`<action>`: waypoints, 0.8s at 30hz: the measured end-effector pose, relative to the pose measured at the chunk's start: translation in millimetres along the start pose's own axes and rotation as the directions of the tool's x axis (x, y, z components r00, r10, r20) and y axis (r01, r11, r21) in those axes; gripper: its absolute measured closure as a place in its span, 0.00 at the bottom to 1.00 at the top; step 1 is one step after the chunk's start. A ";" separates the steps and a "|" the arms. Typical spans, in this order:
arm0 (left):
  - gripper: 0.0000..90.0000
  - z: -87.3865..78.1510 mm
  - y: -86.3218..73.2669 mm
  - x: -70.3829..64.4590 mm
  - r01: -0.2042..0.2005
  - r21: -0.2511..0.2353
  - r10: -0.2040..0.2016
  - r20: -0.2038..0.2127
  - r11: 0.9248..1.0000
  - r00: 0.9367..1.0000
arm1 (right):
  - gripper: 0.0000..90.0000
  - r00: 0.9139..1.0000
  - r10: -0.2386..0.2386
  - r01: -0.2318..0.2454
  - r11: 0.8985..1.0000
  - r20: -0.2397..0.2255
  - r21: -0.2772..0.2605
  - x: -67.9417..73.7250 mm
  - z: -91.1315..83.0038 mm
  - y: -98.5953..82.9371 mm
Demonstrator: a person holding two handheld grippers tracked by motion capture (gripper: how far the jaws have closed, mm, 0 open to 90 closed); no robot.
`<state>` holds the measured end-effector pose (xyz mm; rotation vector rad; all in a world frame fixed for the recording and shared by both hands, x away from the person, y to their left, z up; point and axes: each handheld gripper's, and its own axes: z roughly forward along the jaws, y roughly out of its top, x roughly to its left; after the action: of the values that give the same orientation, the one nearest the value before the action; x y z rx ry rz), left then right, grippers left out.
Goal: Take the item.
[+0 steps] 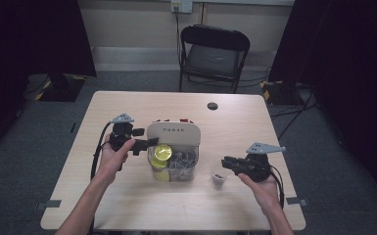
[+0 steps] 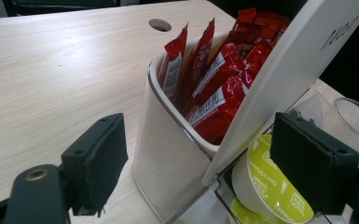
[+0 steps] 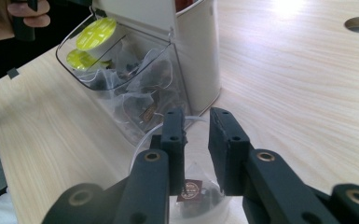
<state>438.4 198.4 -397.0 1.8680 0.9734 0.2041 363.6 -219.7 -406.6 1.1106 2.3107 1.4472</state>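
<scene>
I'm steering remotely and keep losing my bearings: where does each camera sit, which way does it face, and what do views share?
High view: above the person's side, looking forward and down on the table; both forearms enter from the bottom.
Left gripper view: rides the left gripper, open, facing the red sachets and the yellow capsule.
Right gripper view: rides the right gripper, facing the clear cup.
All three share the organiser.

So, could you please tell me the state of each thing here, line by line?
left gripper: open, beside the white lid.
right gripper: jaws slightly apart over the cup.
organizer lid: raised.
clear bin: open, holding capsules and tea bags.
cup: upright, tea bag inside.
red sachets: standing in the white compartment.
</scene>
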 end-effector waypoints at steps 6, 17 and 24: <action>0.21 -0.1 -0.3 -0.2 0.002 -0.002 -0.002 0.000 1.000 1.000 | 0.79 0.999 0.022 -0.021 1.000 0.042 -0.022 -4.9 -10.9 -4.7; 0.21 -1.2 -0.3 0.2 0.003 0.000 -0.003 -0.001 1.000 1.000 | 0.68 0.991 0.057 -0.056 0.998 0.125 -0.015 -15.7 -30.5 -23.2; 0.21 -1.9 -0.6 0.2 0.009 -0.007 -0.009 0.009 1.000 1.000 | 0.56 0.983 0.079 -0.082 0.997 0.168 0.014 -23.5 -34.4 -36.6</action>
<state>437.3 199.9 -396.6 1.8568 0.9738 0.1937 344.2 -268.3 -425.1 1.2926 2.1934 1.3048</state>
